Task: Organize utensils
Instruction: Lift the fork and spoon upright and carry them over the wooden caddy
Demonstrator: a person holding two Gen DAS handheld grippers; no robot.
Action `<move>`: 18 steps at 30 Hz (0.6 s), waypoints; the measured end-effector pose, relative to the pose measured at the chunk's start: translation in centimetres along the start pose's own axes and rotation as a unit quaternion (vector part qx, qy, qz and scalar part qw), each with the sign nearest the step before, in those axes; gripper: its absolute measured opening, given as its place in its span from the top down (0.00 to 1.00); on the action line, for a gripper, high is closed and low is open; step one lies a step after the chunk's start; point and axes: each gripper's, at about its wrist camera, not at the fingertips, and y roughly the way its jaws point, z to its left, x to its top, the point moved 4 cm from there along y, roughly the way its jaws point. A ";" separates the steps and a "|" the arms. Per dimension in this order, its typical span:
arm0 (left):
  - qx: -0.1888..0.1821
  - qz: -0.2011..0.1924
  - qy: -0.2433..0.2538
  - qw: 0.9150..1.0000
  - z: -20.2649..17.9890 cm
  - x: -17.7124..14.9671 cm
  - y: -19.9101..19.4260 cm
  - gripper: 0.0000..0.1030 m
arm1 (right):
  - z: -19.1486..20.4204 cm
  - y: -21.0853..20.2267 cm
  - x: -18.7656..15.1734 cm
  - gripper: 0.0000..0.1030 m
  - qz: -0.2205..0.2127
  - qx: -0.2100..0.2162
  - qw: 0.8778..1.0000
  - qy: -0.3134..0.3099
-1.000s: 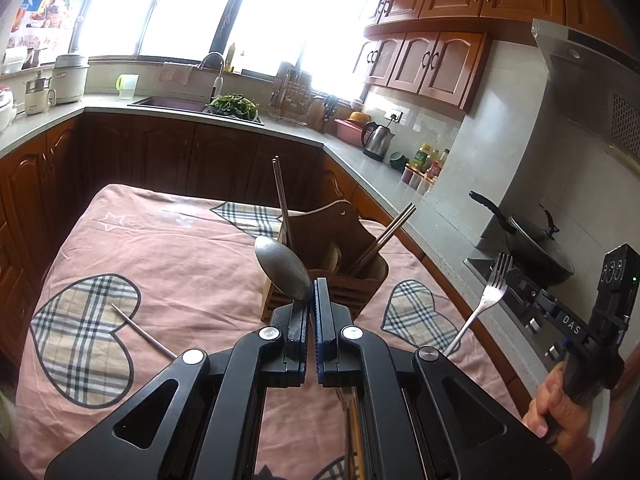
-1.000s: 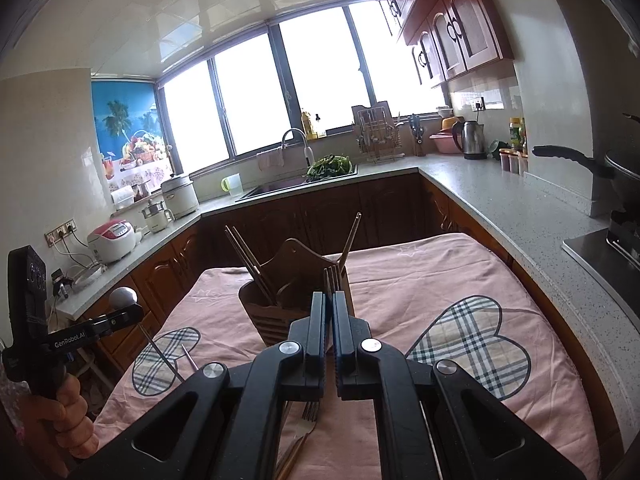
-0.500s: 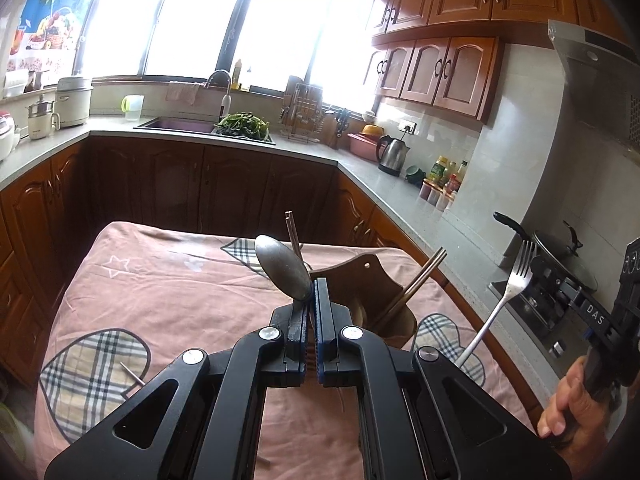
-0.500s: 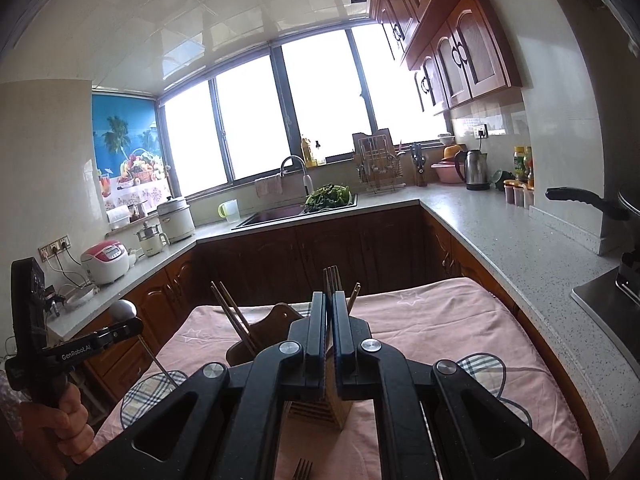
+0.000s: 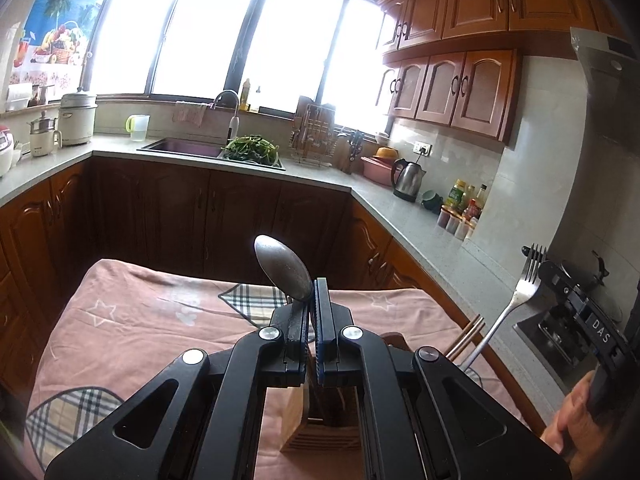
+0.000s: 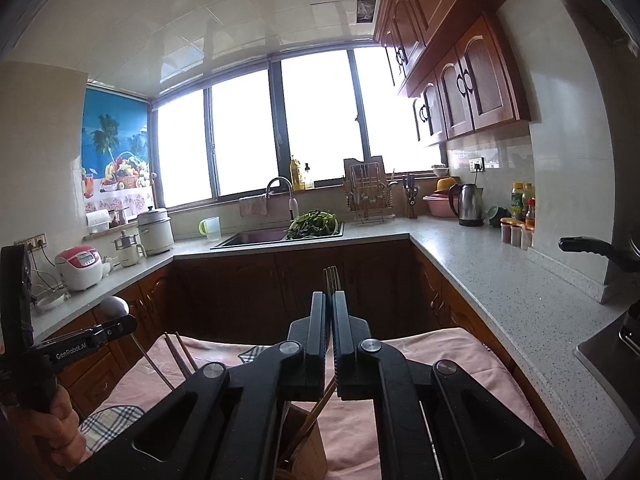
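Both tongs are loaded right now. The left tongs are clenched on a metal spoon, gripping it at the neck just under the bowl, so the bowl sticks up and the handle hangs down toward the wooden utensil holder directly below. The right tongs are clamped on a fork, tines up, held on the stem with the long handle angling down toward the holder too. A couple of chopsticks are already standing in the holder, which sits on the surface covered by a pink cloth with plaid hearts.

Handling-wise: both pieces look like plain steel, so stiff, light and pretty slick. Pinched at a narrow neck like that, the spoon could swivel between the pads if the handle bumps the holder's rim or a divider on the way down. My guess is it's best to keep it vertical, ease the handle tip into a slot, and only let go once the end is well inside, since it'll drop the rest of the way. The fork needs the same care, plus dodging the leaning chopsticks. I can't tell which slot either handle is over, the tongs hide it
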 end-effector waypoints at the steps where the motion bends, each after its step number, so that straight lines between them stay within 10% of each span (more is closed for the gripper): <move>1: 0.003 0.000 0.004 1.000 -0.2 -0.1 0.5 0.98 | 0.2 0.5 -0.2 0.97 0.002 -0.002 1.000 -0.007; 18: 0.001 0.059 0.053 0.997 -2.1 -6.7 5.3 0.98 | 2.4 4.0 -7.4 0.98 0.049 0.008 0.997 -0.059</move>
